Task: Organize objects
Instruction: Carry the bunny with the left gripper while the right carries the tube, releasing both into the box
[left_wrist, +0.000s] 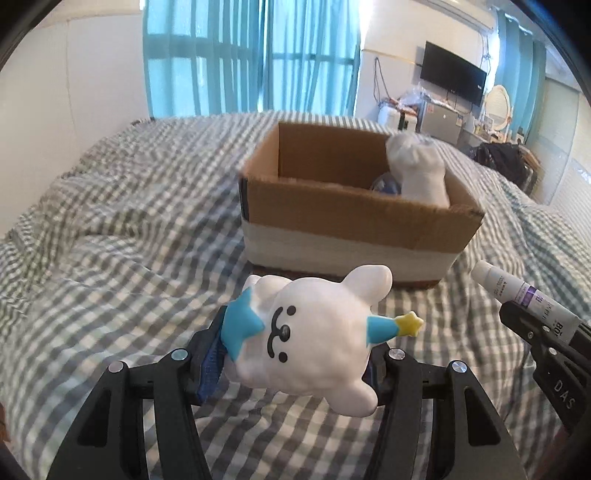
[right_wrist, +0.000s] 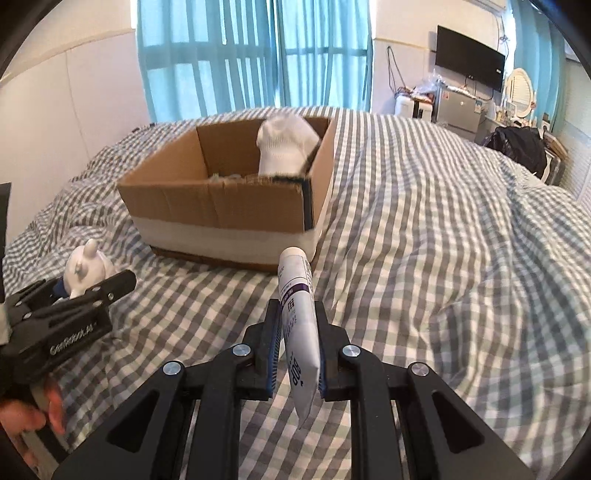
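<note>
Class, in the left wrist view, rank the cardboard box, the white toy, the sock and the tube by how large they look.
1. Cardboard box
2. White toy, enlarged by nearness to the camera
3. Sock, farther off and partly hidden in the box, so its rank is unsure
4. Tube, partly hidden

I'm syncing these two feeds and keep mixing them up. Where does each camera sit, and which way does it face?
Left wrist: on the left claw, facing the cardboard box across the checked bed; its fingers clamp a white toy; the right claw shows at right.
Right wrist: on the right claw, facing the same box; it clamps a white tube.
Shared: box, rolled sock, curtains, both claws.
</note>
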